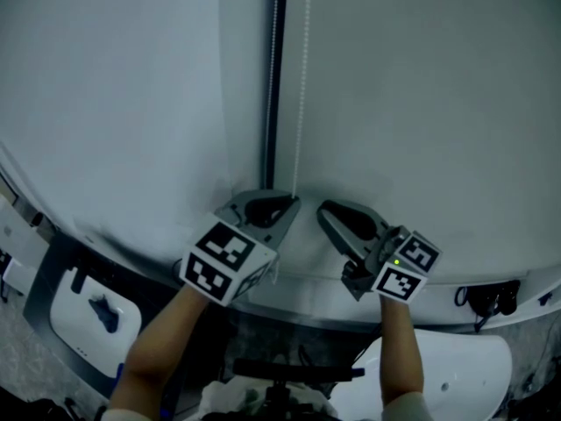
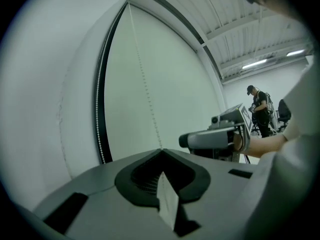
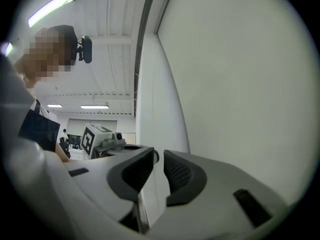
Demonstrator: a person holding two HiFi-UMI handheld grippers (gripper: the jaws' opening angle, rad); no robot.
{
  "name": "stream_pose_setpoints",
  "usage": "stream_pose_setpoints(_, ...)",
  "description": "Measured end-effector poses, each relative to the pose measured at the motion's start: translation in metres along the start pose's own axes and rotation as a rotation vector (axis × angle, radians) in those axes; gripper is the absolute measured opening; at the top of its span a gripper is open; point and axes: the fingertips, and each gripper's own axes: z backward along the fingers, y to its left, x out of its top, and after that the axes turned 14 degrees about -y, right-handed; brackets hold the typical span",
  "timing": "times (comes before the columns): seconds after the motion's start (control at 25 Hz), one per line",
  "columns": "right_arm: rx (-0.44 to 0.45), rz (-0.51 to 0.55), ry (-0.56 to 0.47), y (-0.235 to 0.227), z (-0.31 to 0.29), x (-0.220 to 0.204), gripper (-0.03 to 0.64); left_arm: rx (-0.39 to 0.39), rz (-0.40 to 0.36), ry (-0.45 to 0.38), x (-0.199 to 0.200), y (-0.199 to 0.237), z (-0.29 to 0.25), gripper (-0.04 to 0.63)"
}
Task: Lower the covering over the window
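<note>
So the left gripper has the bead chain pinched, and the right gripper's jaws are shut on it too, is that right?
Not quite. The right gripper has its jaws apart with nothing between them, as the right gripper view shows. The left gripper does have the bead chain pinched.

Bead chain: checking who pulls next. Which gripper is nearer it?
Left. The left gripper is shut on the bead chain; the right gripper is open beside it, to its right, apart.

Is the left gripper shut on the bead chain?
Shut on it: on the left gripper the jaws meet at their tips with no gap, and the bead chain rises straight from that pinch.
</note>
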Motion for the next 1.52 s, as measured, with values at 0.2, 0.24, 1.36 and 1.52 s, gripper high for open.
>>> stream_pose_setpoints(0.2, 0.002, 0.084, -0.048, 0.002, -0.026, 0.037, 0.071, -0.008, -0.058, 0.044, -0.001, -0.005, 0.0, 0.029)
stream_pose_setpoints(0.24, 0.009, 0.083, -0.053, 0.002, -0.031, 0.041, 0.071, -0.009, -0.074, 0.054, -0.002, -0.006, 0.001, 0.029)
stream_pose_setpoints(1.36, 0.178, 0.221, 0.084, 0.03, -0.112, 0.067, 0.155, -0.113, 0.001, 0.476, -0.221, -0.059, 0.03, 0.028)
stream_pose_setpoints(1.52, 0.171, 0.221, 0.03, 0.031, -0.114, 0.078, 0.078, -0.112, 0.016, 0.479, -0.224, -0.059, 0.03, 0.028)
